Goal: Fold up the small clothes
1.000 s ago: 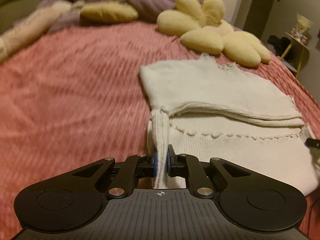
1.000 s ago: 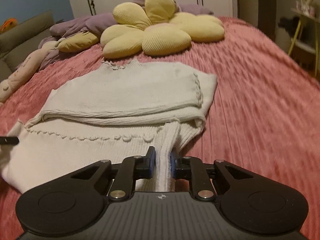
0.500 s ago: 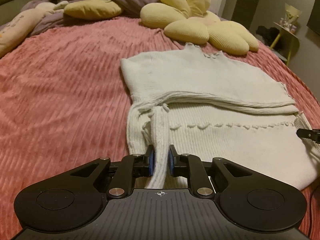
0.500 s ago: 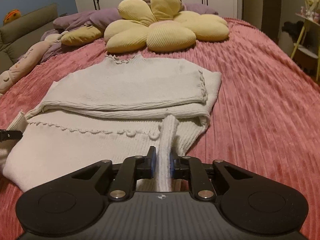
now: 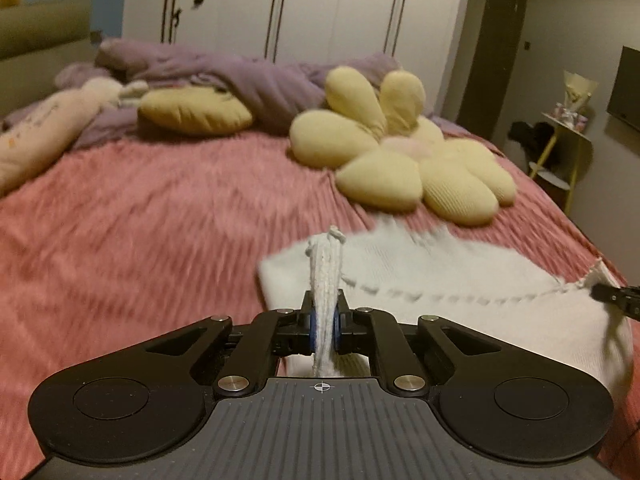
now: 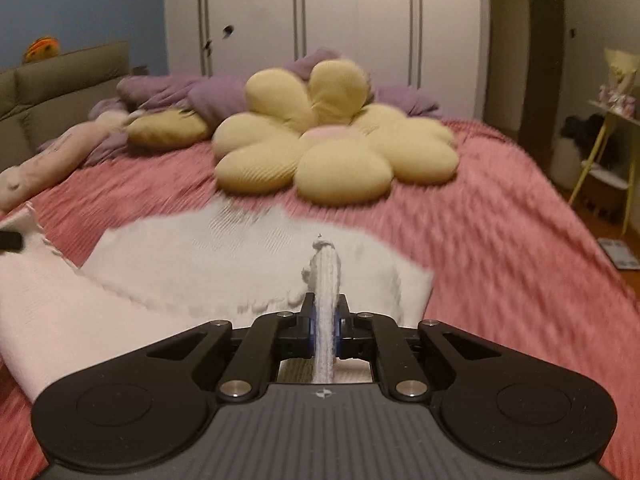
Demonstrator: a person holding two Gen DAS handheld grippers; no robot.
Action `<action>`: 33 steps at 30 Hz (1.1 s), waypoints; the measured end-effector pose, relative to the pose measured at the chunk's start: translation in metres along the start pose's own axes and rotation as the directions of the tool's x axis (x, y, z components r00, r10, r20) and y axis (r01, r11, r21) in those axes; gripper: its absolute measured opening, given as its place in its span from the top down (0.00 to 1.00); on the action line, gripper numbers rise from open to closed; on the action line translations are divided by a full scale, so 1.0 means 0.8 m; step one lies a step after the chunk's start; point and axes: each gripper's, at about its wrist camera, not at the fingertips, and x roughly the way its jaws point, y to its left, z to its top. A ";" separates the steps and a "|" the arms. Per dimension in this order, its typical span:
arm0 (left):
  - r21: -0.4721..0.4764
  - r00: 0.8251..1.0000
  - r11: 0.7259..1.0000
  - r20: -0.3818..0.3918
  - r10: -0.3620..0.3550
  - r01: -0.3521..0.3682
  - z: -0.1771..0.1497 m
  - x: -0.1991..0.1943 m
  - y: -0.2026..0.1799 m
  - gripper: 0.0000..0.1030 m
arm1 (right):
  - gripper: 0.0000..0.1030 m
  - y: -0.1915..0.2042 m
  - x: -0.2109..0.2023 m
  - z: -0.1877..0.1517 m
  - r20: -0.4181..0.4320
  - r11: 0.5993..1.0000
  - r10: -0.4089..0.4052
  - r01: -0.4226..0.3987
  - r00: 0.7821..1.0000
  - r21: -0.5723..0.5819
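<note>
Item: one small white knitted sweater (image 5: 460,276), lying on the pink bedspread (image 5: 140,216) of the bed, just in front of a yellow flower-shaped cushion (image 5: 404,160).

Holding: we had our left tongs (image 5: 325,326) clamped on a bunched corner of the sweater's near hem, and our right tongs (image 6: 325,326) clamped on the opposite near corner. Both sets had just been closing, with knit between the pads in each wrist view. The tip of the right tongs showed at the far right edge of the left view, beside the scalloped trim.

State of the fold: the near hem was lifted off the bedspread and slung between the two tongs, while the far part of the sweater, with its frilled collar, lay flat. No sleeves stuck out at the sides, so we judged them already tucked in.

Outstanding: in our judgement, the bottom-to-top fold was under way but not landed; the hem was yet to be carried over towards the collar, laid down and released. Blur hid the finer creases.

Also present: purple blanket (image 6: 224,92), white wardrobe doors (image 6: 320,12).
</note>
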 end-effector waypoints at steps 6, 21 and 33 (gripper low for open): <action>-0.024 0.995 1.000 -0.100 0.015 -0.018 0.005 0.084 0.002 0.91 | 0.93 -0.019 0.067 0.018 -0.041 0.994 -0.057 0.061 0.998 0.093; 0.049 0.997 0.996 0.012 0.080 -0.080 0.041 0.110 -0.010 0.91 | 0.93 -0.017 0.115 0.037 -0.037 0.996 -0.087 0.088 0.996 0.027; 0.066 0.950 0.947 0.012 0.313 -0.313 0.047 0.253 -0.032 0.90 | 0.93 -0.023 0.231 0.065 -0.003 0.946 -0.319 0.319 0.948 0.060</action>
